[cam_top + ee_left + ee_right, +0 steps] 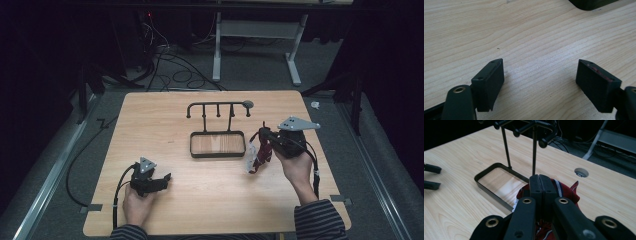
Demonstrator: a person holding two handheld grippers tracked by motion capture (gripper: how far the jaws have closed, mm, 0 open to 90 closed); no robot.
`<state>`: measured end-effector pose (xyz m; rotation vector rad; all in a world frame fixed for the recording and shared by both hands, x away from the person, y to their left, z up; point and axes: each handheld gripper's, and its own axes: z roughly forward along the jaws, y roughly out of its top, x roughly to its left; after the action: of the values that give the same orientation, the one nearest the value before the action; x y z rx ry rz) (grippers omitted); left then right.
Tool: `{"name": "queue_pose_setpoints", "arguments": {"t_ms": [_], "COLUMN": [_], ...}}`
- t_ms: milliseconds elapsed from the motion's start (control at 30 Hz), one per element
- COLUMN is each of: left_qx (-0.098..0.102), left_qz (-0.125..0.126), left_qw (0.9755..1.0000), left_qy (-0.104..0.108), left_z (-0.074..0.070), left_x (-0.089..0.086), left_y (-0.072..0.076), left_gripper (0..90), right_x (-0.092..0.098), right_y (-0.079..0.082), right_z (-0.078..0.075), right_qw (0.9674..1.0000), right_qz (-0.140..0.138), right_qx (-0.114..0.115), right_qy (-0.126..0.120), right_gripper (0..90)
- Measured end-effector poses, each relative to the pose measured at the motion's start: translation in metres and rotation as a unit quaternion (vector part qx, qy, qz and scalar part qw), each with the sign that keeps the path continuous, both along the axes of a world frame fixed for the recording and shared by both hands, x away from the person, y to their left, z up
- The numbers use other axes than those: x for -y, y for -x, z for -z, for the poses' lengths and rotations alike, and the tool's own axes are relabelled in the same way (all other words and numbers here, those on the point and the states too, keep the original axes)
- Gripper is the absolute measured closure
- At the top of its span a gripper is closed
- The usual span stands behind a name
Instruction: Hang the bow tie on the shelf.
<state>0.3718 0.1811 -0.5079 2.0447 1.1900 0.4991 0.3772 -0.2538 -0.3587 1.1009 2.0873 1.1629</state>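
My right gripper [261,137] is held above the table's right half, shut on a red cloth with white and striped trim [255,159] that hangs down from its jaws. In the right gripper view the jaws [540,180] are pressed together with the red cloth [569,192] bunched under them. Just beyond stands a black rack with peg arms [218,106] over a rectangular tray base [217,156], its rim [484,185] close ahead. My left gripper [165,179] rests low at the front left, open, with bare wood between its jaws [540,75].
A round cable hole [581,172] sits in the tabletop behind the rack. The tray's corner [591,3] is at the top of the left gripper view. Cables and a white desk frame [260,30] lie on the floor beyond the table's far edge.
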Motion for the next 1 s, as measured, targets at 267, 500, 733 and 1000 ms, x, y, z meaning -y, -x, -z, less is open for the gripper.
{"name": "queue_pose_setpoints", "arguments": {"t_ms": [267, 500, 733, 1000], "left_qx": [0.0, 0.0, 0.0, -0.001], "left_qz": [-0.003, -0.004, -0.004, -0.004], "left_qw": [1.0, 1.0, 1.0, 1.0], "left_qy": [0.001, 0.001, 0.001, 0.0], "left_z": [0.0, 0.0, 0.0, 0.0], "left_x": [-0.001, -0.001, -0.001, -0.001], "left_y": [0.001, 0.001, 0.001, 0.001], "left_gripper": [23.2, 22.6, 22.7, 22.7], "right_x": [-0.007, -0.013, -0.024, -0.033], "right_y": [0.006, 0.009, 0.007, 0.004], "right_z": [-0.006, -0.007, -0.01, -0.014], "right_qw": [0.9998, 0.9996, 0.9993, 0.9985], "right_qz": [-0.009, -0.022, -0.033, -0.048], "right_qx": [0.012, 0.014, 0.015, 0.02], "right_qy": [-0.012, -0.013, -0.007, -0.014], "right_gripper": [90.0, 90.0, 90.0, 90.0]}}
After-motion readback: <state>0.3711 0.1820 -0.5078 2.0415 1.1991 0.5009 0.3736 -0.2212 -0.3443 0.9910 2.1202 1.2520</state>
